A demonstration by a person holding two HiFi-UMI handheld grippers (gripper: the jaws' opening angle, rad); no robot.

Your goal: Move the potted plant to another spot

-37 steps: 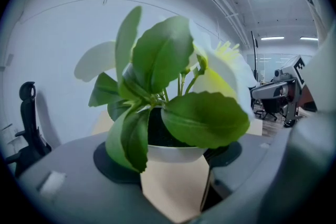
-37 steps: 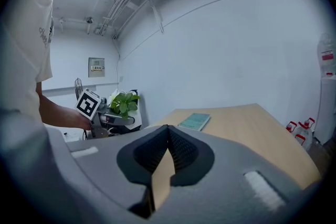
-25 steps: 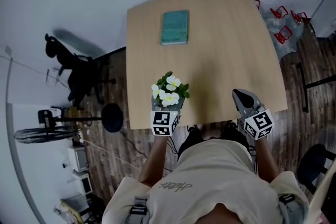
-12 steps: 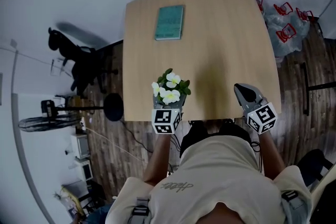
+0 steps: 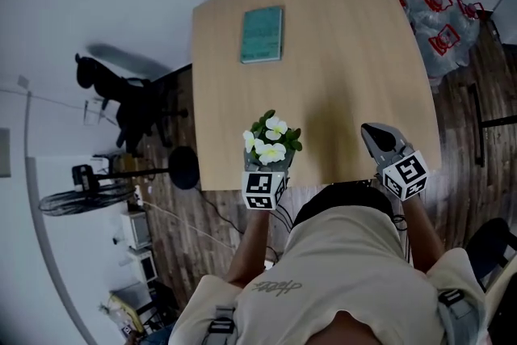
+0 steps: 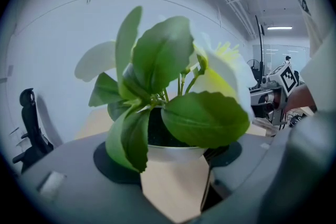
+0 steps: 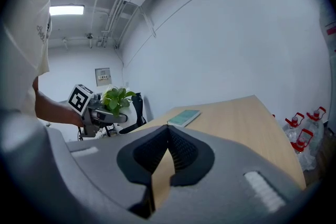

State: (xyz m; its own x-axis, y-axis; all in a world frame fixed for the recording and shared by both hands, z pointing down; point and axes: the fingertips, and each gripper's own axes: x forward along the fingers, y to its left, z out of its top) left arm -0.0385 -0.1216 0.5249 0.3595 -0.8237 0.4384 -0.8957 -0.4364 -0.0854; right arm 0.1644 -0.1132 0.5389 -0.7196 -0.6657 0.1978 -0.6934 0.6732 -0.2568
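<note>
**Potted plant held at the table's near edge**

The left gripper [image 5: 268, 167] is clamped on the white pot [image 6: 173, 176] of the potted plant [image 5: 273, 143]. The right gripper [image 7: 168, 131] holds nothing, its jaw tips meeting. The plant sits just left of centre in the head view, over the near edge of the wooden table [image 5: 347, 52]. It stands upright, long axis vertical and stems pointing up. From above, foliage and the marker cube [image 5: 264, 190] hide most of the pot. In the left gripper view the jaws cover its base, so contact with the table cannot be judged, and the flowers blur. A teal book [image 5: 262, 34] lies well apart, toward the upper centre.
</note>
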